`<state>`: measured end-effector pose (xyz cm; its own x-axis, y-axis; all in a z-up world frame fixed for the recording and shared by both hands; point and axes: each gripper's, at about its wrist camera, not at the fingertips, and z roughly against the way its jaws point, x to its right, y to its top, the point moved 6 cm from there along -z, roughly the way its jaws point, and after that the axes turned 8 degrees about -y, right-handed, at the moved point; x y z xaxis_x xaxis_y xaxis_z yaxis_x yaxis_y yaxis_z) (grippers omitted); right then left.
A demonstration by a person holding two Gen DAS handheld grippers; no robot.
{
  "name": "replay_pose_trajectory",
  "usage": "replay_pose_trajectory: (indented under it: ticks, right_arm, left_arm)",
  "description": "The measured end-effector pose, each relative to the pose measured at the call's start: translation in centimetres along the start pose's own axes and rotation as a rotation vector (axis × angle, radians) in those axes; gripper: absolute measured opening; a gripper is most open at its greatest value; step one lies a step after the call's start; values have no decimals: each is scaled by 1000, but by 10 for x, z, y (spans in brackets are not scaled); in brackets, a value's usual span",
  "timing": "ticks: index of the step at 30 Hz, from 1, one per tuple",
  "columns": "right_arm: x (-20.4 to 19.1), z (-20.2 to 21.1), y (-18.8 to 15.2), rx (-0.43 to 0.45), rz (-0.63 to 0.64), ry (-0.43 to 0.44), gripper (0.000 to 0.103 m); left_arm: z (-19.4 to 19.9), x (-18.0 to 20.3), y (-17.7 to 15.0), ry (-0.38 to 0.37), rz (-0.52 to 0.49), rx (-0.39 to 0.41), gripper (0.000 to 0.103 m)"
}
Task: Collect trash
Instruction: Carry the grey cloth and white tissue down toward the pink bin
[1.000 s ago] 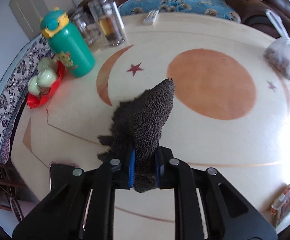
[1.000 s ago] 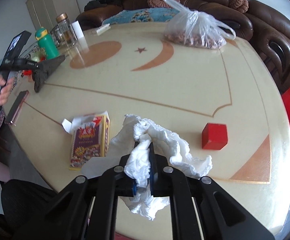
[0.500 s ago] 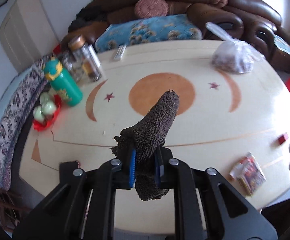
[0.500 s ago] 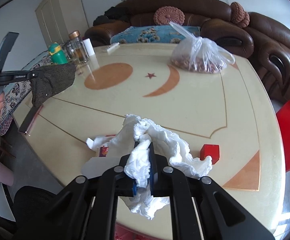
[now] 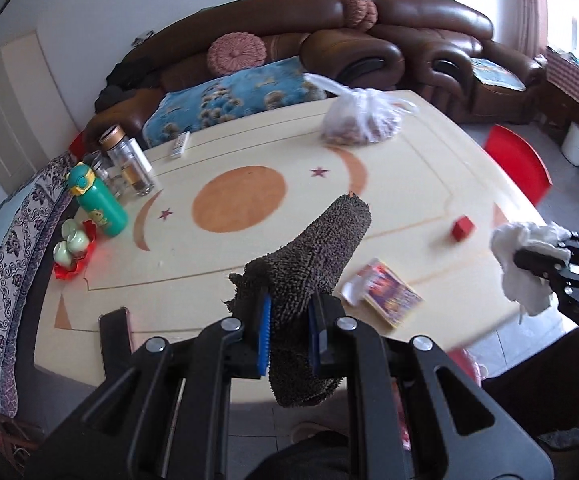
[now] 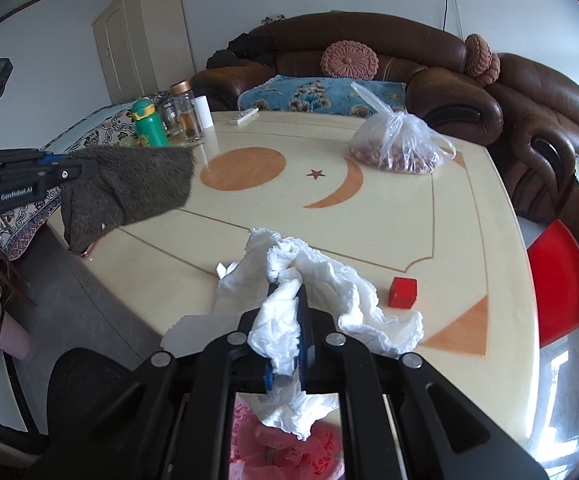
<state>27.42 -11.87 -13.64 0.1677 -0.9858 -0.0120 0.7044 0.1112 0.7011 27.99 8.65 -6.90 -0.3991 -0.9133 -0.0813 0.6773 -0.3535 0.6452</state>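
My left gripper (image 5: 287, 320) is shut on a dark brown fuzzy cloth (image 5: 317, 248), which sticks out in front of it above the near edge of the cream table (image 5: 409, 168). The right wrist view shows that cloth (image 6: 129, 188) at the left, hanging from the left gripper (image 6: 61, 172) off the table's corner. My right gripper (image 6: 285, 320) is shut on a crumpled white tissue (image 6: 313, 276) at the table's near edge. A pink plastic bag (image 6: 285, 452) with red print lies below it. From the left wrist, the tissue (image 5: 517, 280) appears at the far right.
On the table lie a red block (image 6: 402, 292), a printed card box (image 5: 393, 294), a clear bag of nuts (image 6: 399, 148), a green bottle (image 5: 99, 200), glass jars (image 5: 129, 164) and a phone (image 5: 115, 332). A red chair (image 6: 557, 280) stands at the right, a brown sofa behind.
Both grippers have risen and drawn back from the table with their loads. The left one swung toward the near edge, closer to the right one. The pink bag now shows under the right gripper.
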Motion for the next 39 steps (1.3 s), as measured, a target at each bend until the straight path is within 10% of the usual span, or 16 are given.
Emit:
replay_pose_trajectory:
  ticks: [18,39]
  right_arm:
    - [-19,81,-54,19,33,13,9]
    - [-29,63,-151,-140,-10,26,9]
  left_arm:
    - [58,105,-72,-87,-112,19,15]
    - [39,161,-169,-160,-197,-94,15]
